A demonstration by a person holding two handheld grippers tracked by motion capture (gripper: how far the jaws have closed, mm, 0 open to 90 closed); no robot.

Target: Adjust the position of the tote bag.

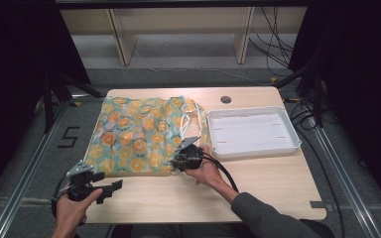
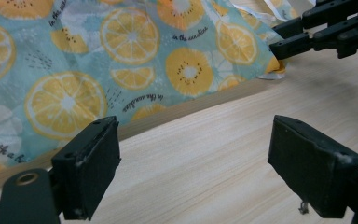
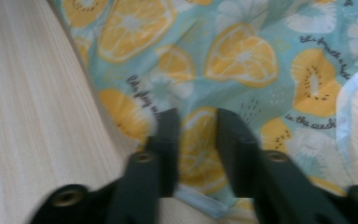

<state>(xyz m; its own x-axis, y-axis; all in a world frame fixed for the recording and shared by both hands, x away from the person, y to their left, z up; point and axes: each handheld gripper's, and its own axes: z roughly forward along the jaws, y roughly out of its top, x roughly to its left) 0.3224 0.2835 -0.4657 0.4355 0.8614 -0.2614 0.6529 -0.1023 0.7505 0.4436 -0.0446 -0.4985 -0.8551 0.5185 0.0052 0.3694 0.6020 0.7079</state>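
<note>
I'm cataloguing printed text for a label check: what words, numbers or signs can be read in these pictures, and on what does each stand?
"in the sunshine": small black script on the teal cloth printed with orange citrus slices, repeated between the fruits.
"5": a dark taped figure on the grey floor left of the table.
Other script lines on the cloth, in the right gripper view, are too blurred to read.
The white plastic tray shows no text.

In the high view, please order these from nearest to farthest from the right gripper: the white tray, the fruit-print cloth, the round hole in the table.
1. Fruit-print cloth: its near right corner lies at the right gripper.
2. White tray: to the right, across bare wood.
3. Round hole: at the table's far edge, beyond the tray.
</note>
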